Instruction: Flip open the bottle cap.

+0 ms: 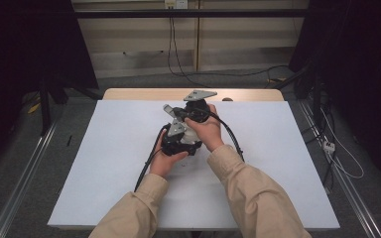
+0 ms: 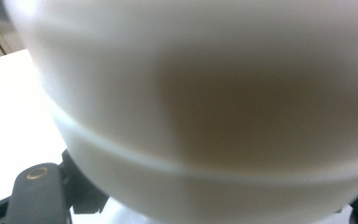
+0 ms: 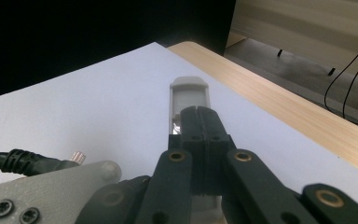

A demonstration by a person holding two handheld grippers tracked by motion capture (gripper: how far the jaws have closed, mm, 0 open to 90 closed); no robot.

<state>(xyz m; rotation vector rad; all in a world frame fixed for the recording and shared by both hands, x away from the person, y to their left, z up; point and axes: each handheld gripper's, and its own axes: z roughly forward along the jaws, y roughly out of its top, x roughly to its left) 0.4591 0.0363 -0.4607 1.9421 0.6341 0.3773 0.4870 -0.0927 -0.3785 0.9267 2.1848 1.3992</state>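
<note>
Left gripper [image 1: 179, 141] fingers together, tight against a blurred white object [image 2: 205, 107]. Right gripper [image 3: 199, 122] fingers together, over a white piece [image 3: 189, 95] on the surface [image 1: 109, 148].

high view: counter sheet [image 1: 129, 163] evenly lit from above, surround near black, soft faint shadows, slightly soft focus | left gripper view: white object [image 2: 205, 93] pressed close to lens, fully blurred, overexposed at left, brownish dim patch centre | right gripper view: tongs [image 3: 200, 135] sharp, black backdrop top left, no glare
</note>
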